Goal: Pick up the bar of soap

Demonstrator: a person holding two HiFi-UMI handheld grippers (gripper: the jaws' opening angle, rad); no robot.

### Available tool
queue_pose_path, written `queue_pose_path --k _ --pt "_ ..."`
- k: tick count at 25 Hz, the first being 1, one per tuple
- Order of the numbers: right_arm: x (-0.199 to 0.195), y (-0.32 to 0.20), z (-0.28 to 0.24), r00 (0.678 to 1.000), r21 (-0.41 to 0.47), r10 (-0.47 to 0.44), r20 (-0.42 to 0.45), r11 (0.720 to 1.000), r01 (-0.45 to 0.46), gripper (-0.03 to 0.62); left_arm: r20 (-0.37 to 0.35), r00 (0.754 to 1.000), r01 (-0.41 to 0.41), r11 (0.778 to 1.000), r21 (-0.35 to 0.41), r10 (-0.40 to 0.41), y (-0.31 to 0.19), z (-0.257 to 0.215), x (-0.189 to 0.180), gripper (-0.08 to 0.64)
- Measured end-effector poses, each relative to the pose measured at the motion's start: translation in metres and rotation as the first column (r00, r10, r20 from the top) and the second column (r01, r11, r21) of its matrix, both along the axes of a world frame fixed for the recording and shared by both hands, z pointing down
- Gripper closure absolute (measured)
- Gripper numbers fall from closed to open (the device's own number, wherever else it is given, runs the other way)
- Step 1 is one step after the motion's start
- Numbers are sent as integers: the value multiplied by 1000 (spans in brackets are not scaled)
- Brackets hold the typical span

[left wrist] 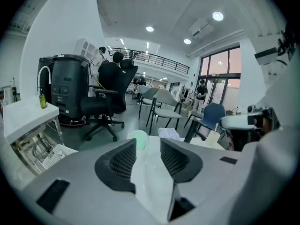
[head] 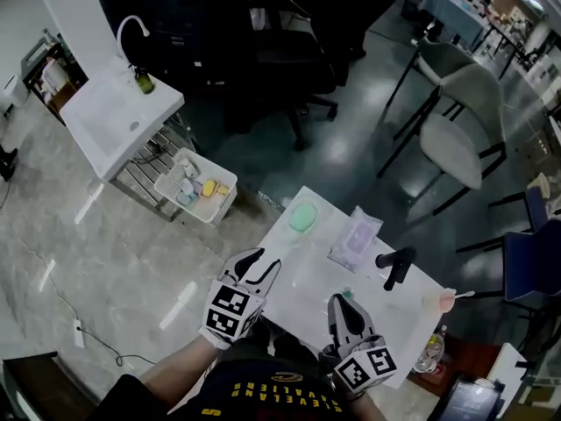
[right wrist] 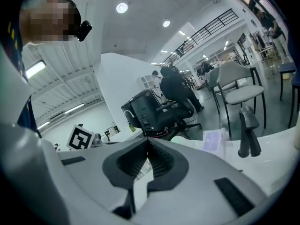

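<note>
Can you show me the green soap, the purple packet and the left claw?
green soap (head: 302,217), head view, middle of its top
purple packet (head: 355,240), head view, its middle
left claw (head: 268,259), head view, midway between its fingertips

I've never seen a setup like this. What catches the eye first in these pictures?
A pale green bar of soap lies at the far edge of the white table, with a purple packet to its right. Nearest the camera, two hand-held grippers carry black-and-white marker cubes: the left gripper, jaws apart, points toward the soap; the right gripper is shut.
</note>
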State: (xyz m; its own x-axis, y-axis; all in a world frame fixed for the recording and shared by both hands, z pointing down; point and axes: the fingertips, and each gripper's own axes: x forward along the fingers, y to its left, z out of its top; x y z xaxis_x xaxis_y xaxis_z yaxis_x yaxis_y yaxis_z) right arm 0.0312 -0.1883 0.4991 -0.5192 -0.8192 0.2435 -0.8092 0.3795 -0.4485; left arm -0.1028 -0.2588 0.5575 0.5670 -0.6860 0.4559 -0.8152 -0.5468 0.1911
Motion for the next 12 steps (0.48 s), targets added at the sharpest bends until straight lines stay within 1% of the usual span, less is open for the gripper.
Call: queue_pose_path --k 3,8,12 --pt "12 -9 7 1000 -16 6 14 1000 -6 583 84 996 -8 1000 9 7 -22 15 13 388" --pt "30 -22 19 998 -43 39 40 998 -37 583 185 982 -45 999 1 44 -55 41 40 362" --pt "39 -26 28 997 -70 52 51 996 -48 583 257 964 -57 998 -32 64 -78 70 55 337"
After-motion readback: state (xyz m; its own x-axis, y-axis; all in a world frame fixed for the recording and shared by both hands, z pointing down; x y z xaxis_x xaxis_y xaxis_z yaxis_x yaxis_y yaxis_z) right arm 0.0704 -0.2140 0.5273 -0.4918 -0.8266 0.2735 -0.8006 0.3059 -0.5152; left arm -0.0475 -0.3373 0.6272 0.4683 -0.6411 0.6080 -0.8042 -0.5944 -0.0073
